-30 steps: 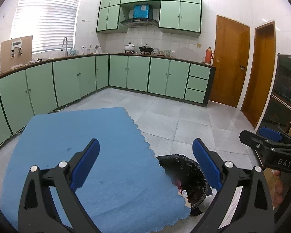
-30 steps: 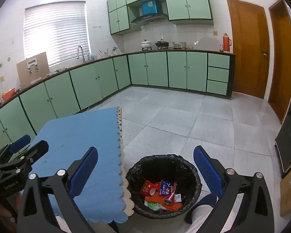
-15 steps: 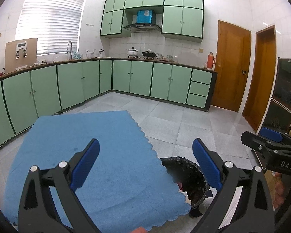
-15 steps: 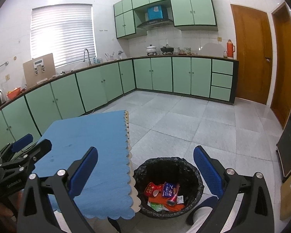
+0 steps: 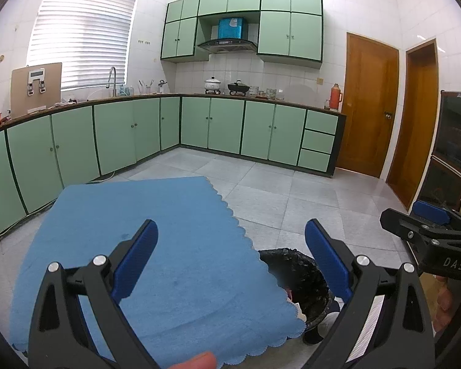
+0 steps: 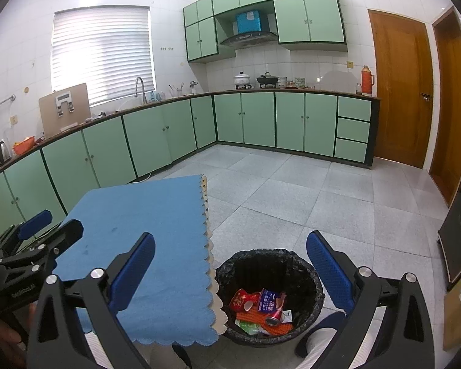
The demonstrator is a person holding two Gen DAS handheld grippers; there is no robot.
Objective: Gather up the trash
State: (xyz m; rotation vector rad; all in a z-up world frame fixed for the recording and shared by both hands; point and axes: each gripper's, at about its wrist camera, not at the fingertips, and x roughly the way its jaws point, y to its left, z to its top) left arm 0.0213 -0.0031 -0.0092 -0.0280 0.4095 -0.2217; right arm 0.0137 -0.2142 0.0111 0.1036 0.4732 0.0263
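A black-lined trash bin [image 6: 313, 279] stands on the floor beside the table's right edge. It holds trash: a red wrapper [image 6: 241, 299], a blue packet [image 6: 269, 301], a can [image 6: 275, 318] and orange and green wrappers. The bin [image 5: 304, 273] is half hidden by the cloth in the left wrist view. My left gripper [image 5: 230, 258] is open and empty above the blue tablecloth [image 5: 156, 246]. My right gripper [image 6: 230, 264] is open and empty above the bin's near side. Each gripper shows in the other's view: right [image 5: 427, 230], left [image 6: 37, 233].
The blue cloth [image 6: 144, 227] covers the table, its scalloped edge hanging by the bin. Green cabinets [image 6: 261, 120] run along the left and far walls. Wooden doors [image 6: 399, 92] are at the right. A dark cabinet [image 5: 455, 153] stands at the far right. The floor is grey tile [image 6: 338, 203].
Both grippers have tilted upward and pulled back a little, so the room shows higher and the table and bin sit lower. Both jaws stay open and empty.
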